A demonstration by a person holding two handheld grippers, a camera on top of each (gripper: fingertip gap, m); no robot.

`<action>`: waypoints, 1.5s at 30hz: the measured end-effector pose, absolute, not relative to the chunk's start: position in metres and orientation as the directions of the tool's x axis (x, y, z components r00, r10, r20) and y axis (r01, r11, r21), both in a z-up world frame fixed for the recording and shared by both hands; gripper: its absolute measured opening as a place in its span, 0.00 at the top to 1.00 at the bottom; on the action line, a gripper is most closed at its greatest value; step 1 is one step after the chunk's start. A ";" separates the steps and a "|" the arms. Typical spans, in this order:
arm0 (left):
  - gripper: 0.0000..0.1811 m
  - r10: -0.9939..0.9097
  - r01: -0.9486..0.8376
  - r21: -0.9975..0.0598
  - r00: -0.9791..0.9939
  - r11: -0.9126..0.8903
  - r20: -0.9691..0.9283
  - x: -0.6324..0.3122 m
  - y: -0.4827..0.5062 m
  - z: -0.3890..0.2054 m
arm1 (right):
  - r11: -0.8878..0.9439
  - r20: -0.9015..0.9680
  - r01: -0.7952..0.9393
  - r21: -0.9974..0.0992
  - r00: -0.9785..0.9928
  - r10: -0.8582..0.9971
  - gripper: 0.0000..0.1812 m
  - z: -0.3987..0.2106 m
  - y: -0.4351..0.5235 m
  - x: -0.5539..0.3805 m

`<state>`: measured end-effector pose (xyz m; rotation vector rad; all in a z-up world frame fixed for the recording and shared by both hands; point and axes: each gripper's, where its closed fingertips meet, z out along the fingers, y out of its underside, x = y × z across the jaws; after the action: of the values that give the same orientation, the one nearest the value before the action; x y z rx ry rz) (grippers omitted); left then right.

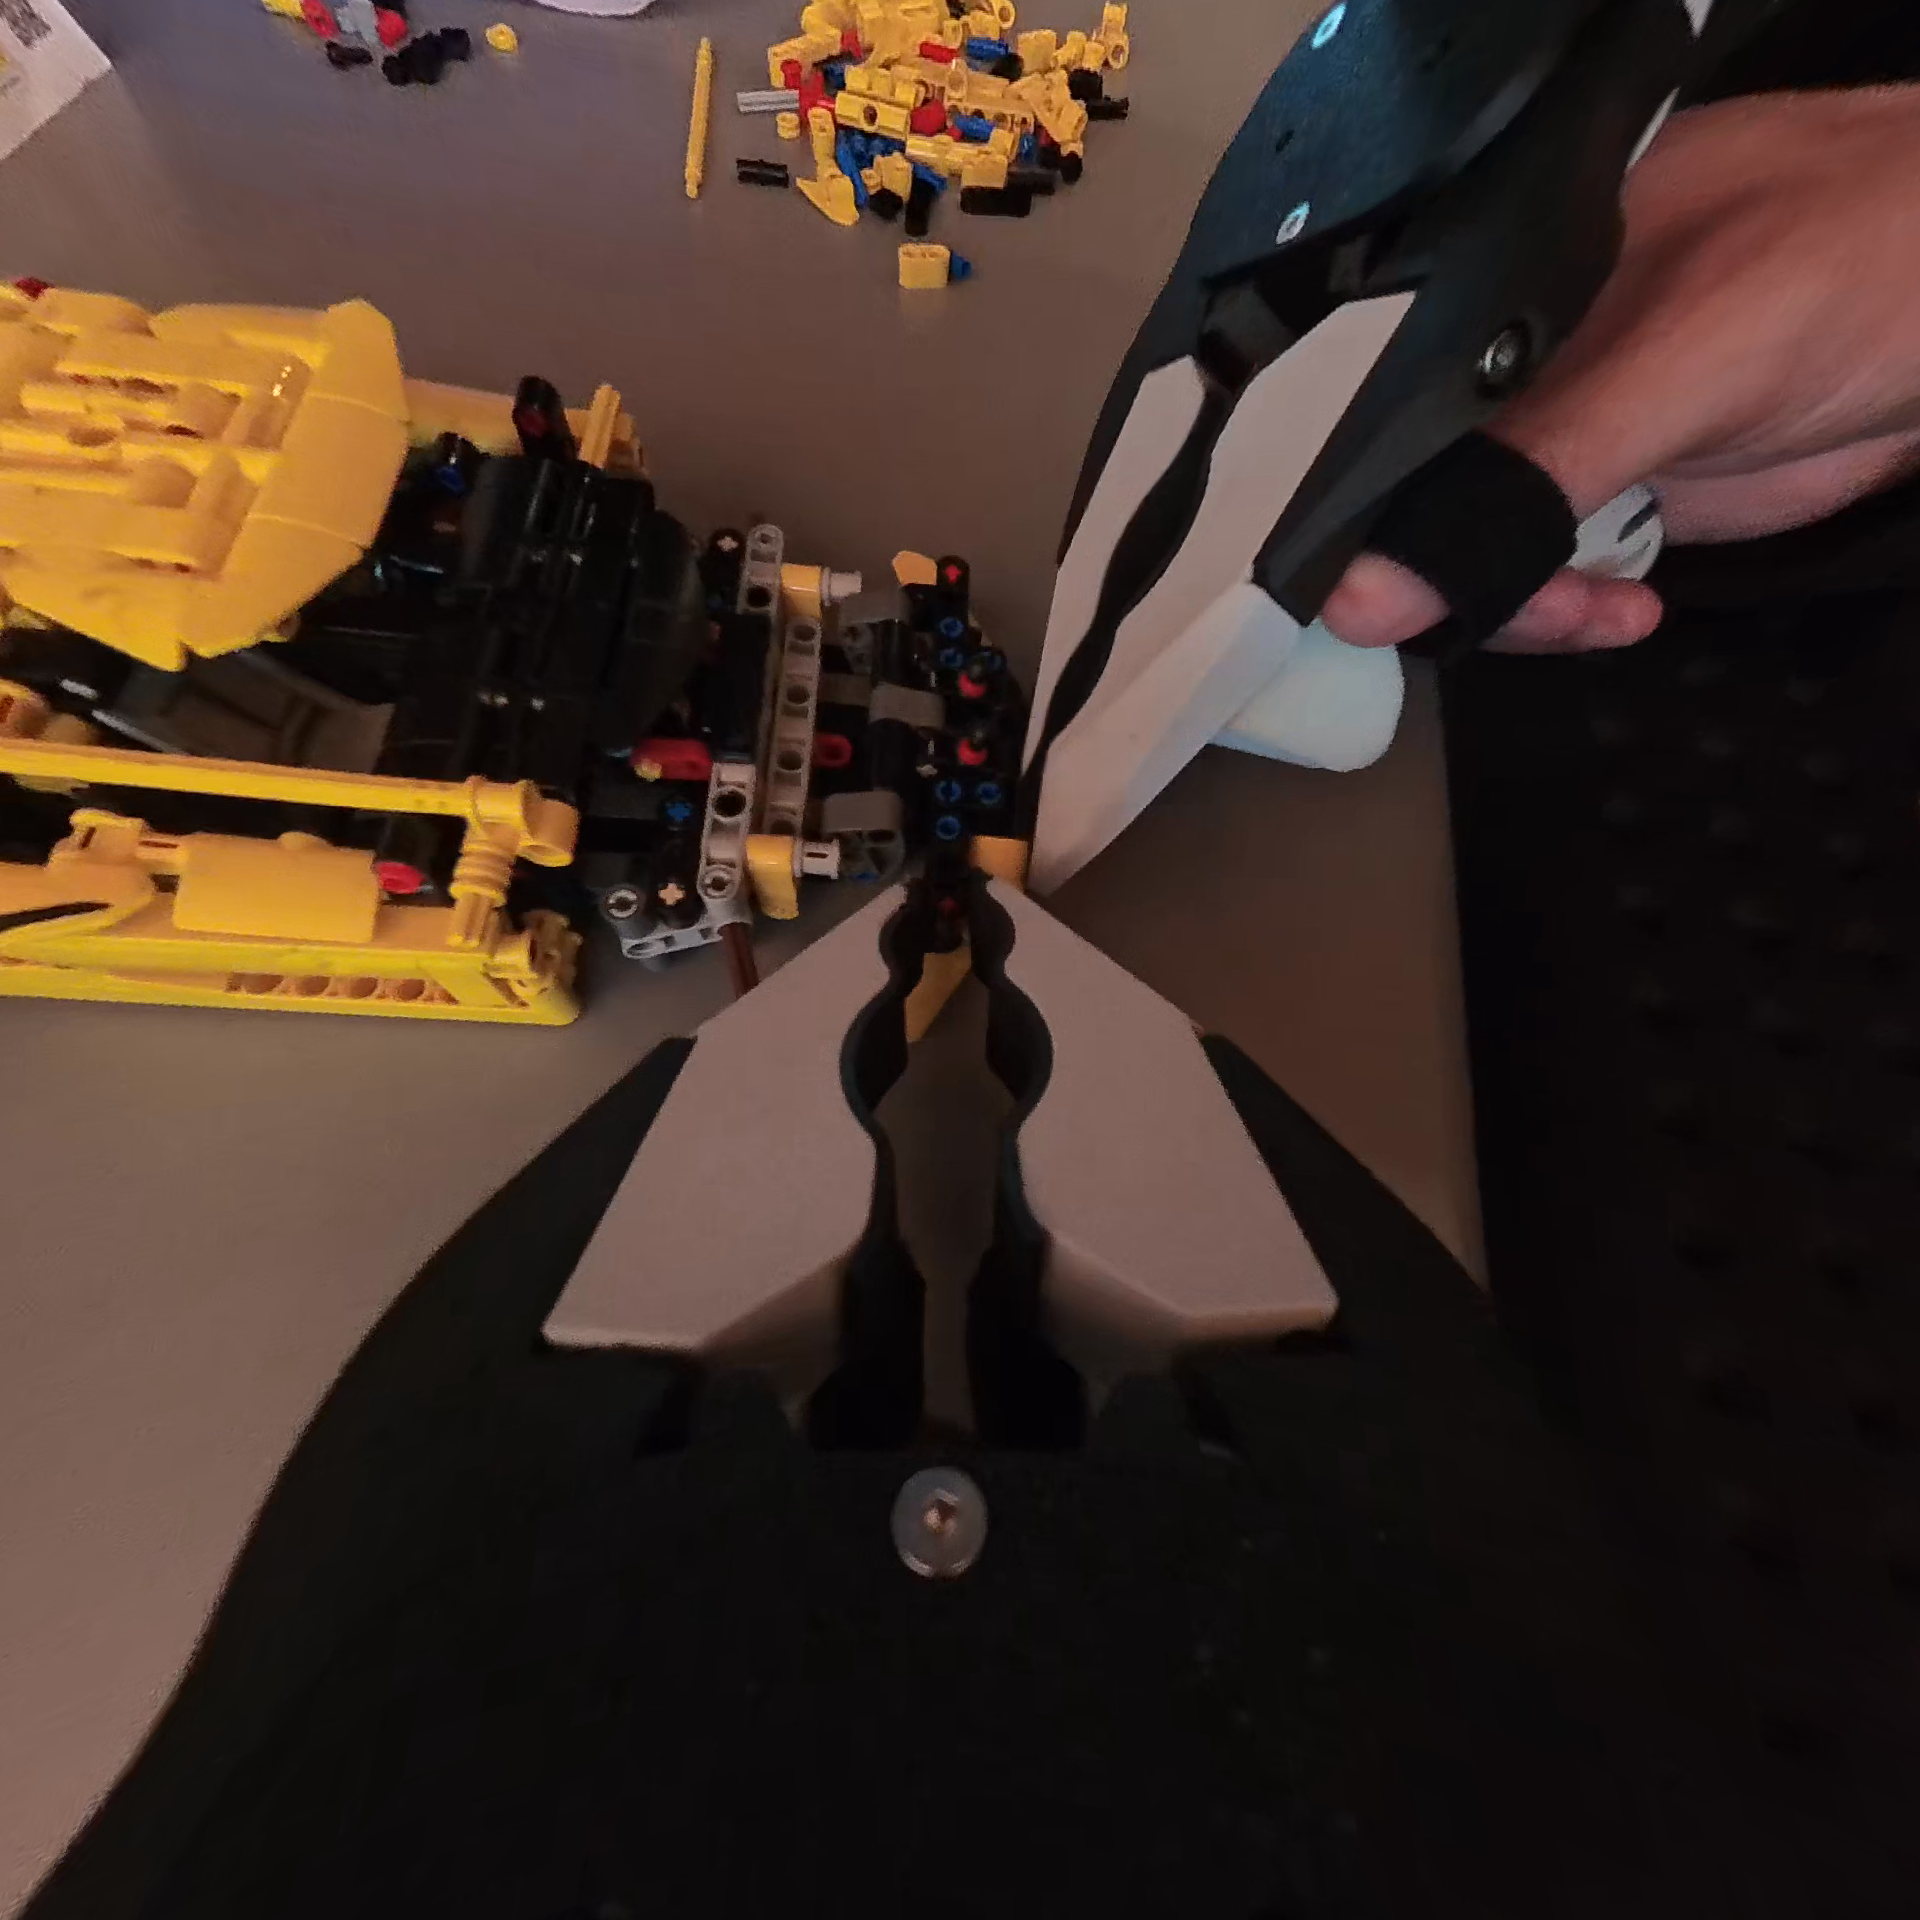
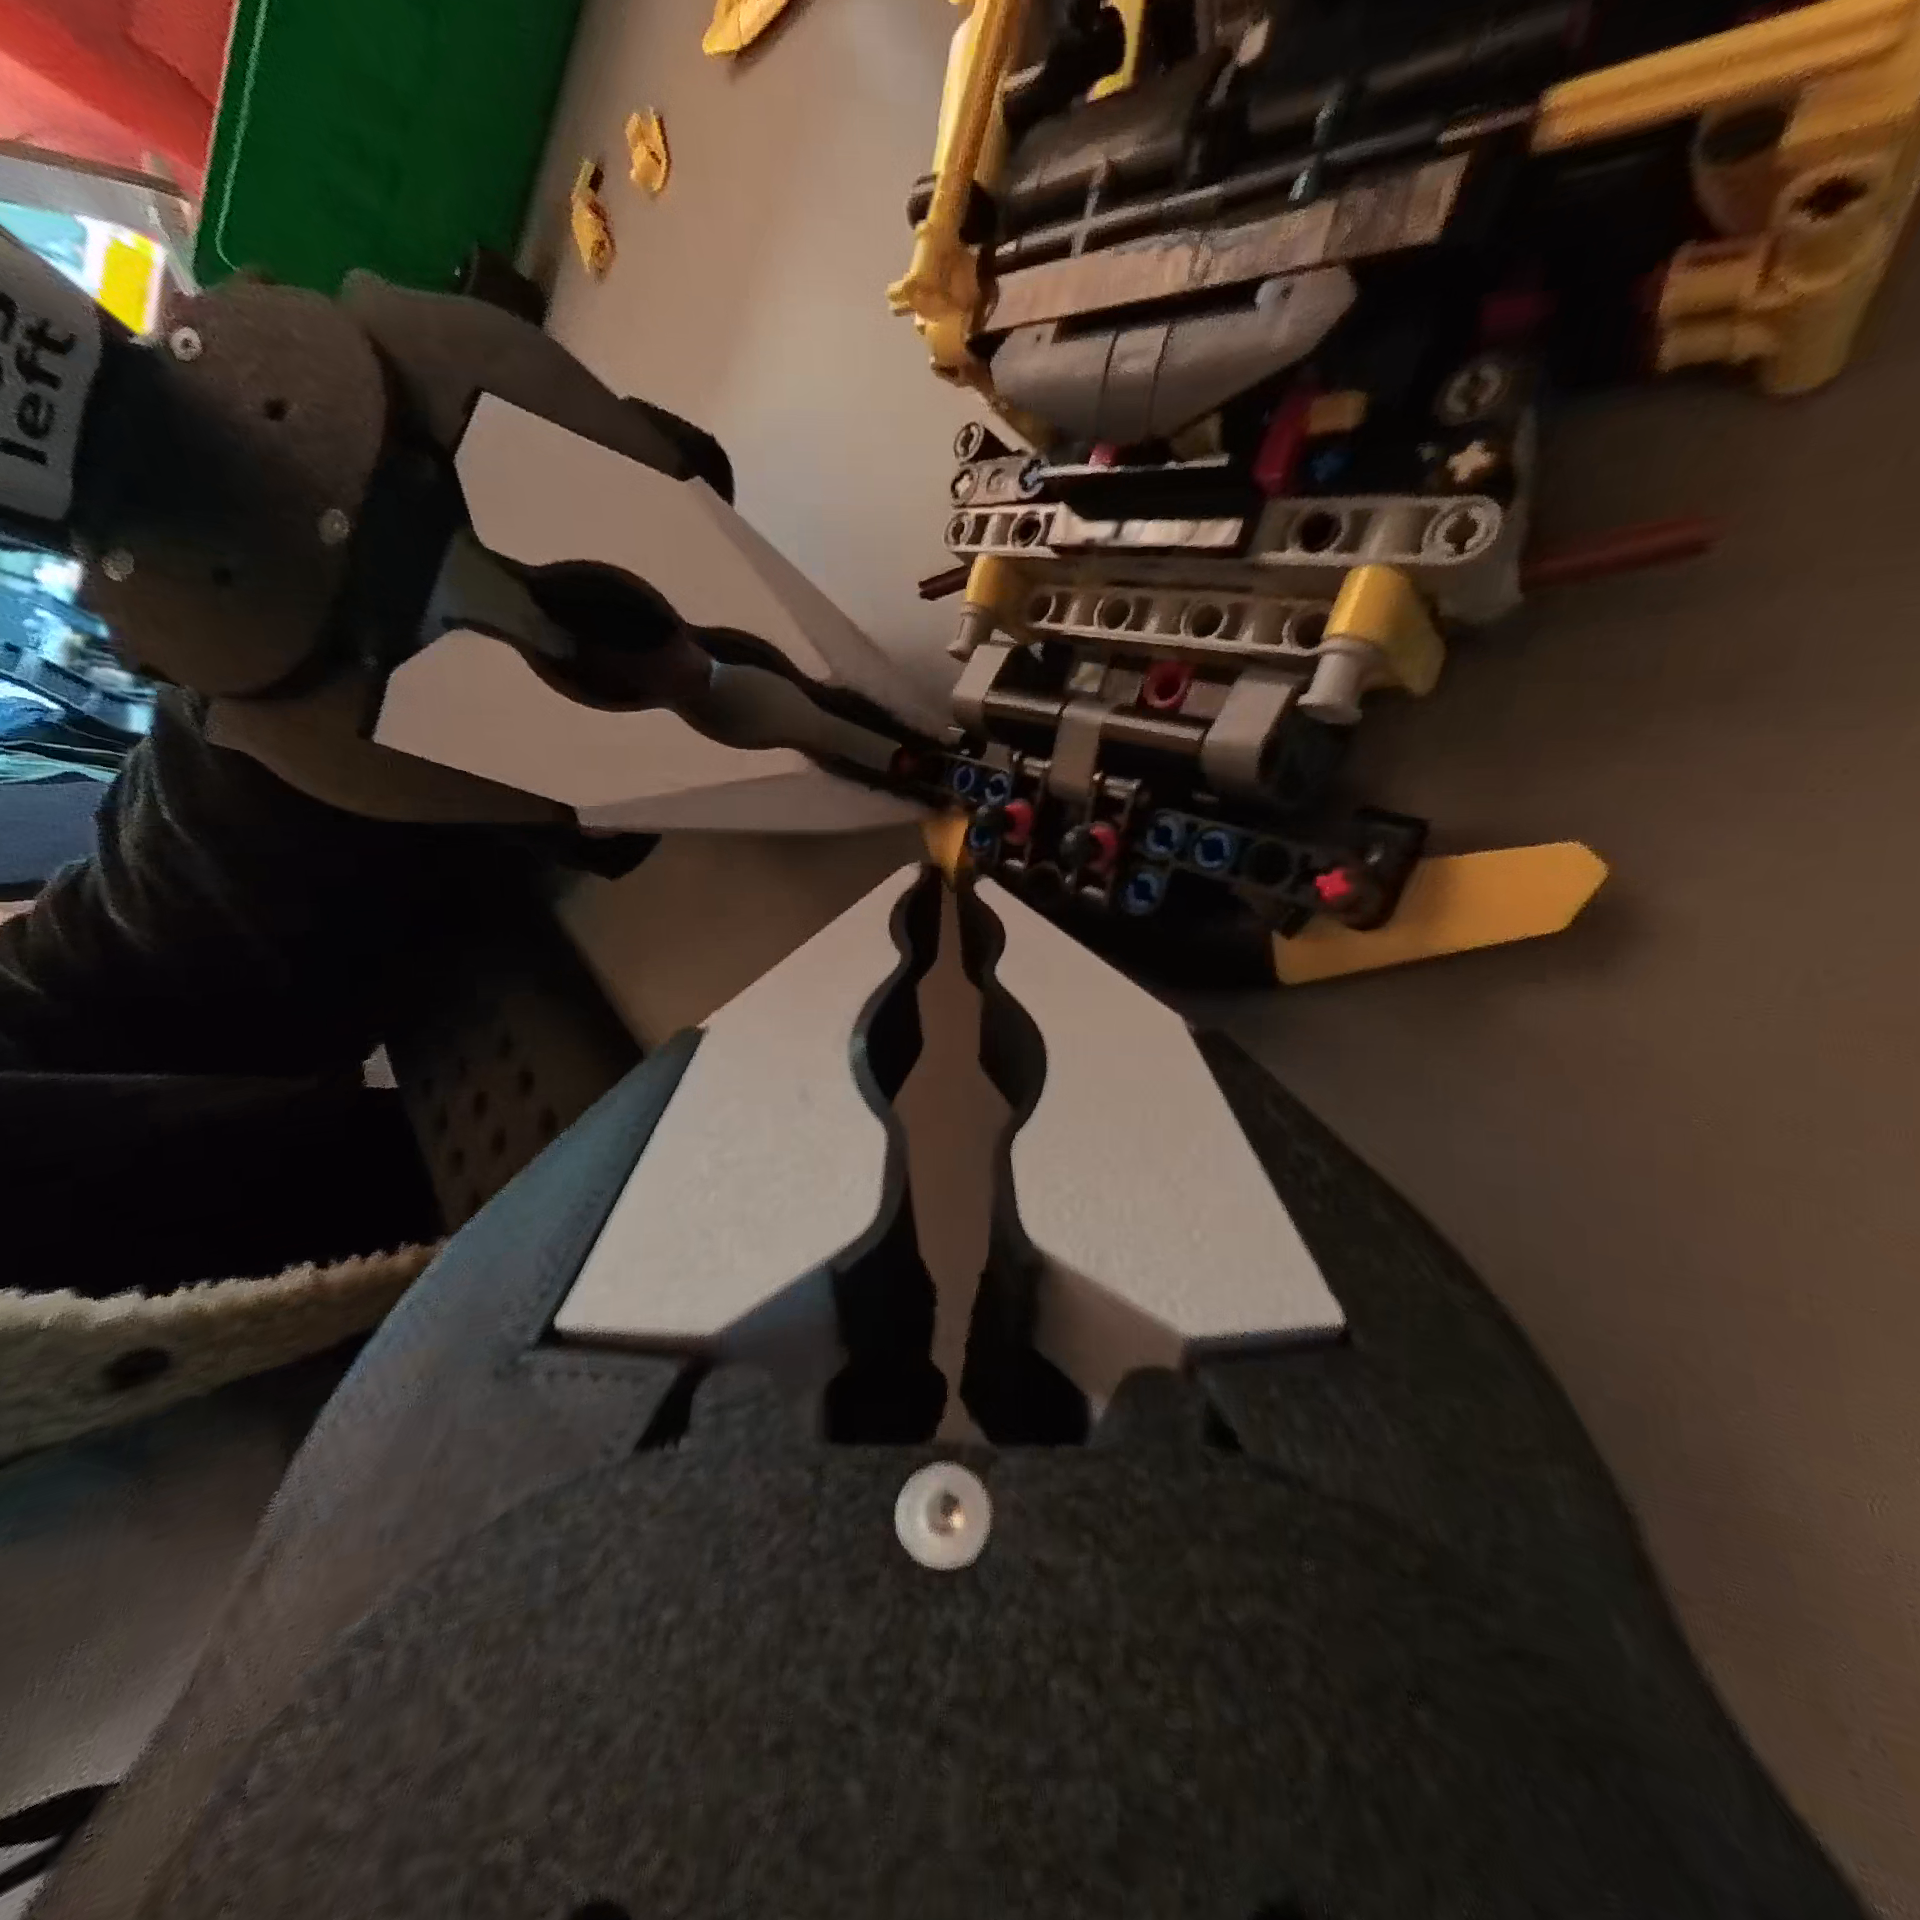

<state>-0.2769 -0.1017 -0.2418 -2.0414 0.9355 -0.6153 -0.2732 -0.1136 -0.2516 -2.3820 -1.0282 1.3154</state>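
A yellow and black brick-built vehicle model [image 1: 312, 644] lies on the grey table; it also shows in the right wrist view [image 2: 1247, 520]. Its near end is a black beam with blue and red pins [image 1: 961, 727] [image 2: 1195, 842]. My left gripper [image 1: 940, 914] is shut on that beam's end, over a small yellow panel piece [image 1: 928, 997]; in the right wrist view it reaches in from the left [image 2: 925, 774]. My right gripper [image 2: 940, 878] is shut on the tip of the same yellow piece [image 2: 948, 836], its tips touching the left gripper's [image 1: 1023, 862].
A pile of loose yellow, black, red and blue parts [image 1: 935, 114] and a yellow axle [image 1: 698, 114] lie at the far side. A person's hand [image 1: 1714, 343] holds the right gripper. The table edge [image 1: 1455, 935] runs close on the right. A green board [image 2: 384, 125] stands beyond. The grippers are tip to tip, or close to it.
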 end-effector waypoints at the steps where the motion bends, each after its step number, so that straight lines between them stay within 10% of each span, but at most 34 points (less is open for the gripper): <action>1: 0.96 -0.787 -0.401 -0.816 0.609 -0.417 0.103 -0.277 -0.102 -0.242 | -0.738 -0.667 0.460 -0.493 0.346 0.660 0.99 -0.251 -0.114 -0.274; 19: 0.96 -0.759 -0.413 -0.818 0.649 -0.401 0.045 -0.289 -0.096 -0.242 | -0.592 -0.702 0.718 -0.366 0.204 0.682 1.00 -0.262 -0.170 -0.255; 30: 0.96 -0.810 -0.373 -0.804 0.547 -0.463 0.212 -0.269 -0.115 -0.241 | -0.831 -0.788 0.427 -0.357 0.340 0.513 0.85 -0.245 -0.134 -0.267; 35: 0.96 -0.816 -0.369 -0.800 0.525 -0.474 0.242 -0.263 -0.117 -0.241 | -0.854 -0.781 0.400 -0.332 0.391 0.487 0.99 -0.252 -0.130 -0.262; 45: 0.96 -0.824 -0.386 -0.804 0.525 -0.452 0.212 -0.260 -0.118 -0.241 | -0.935 -0.877 0.289 -0.207 0.368 0.308 0.96 -0.245 -0.128 -0.259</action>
<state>-0.2600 -0.1176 -0.2413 -2.0519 0.9801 -0.7862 -0.2589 -0.1285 -0.2454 -2.5829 -0.5640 1.6632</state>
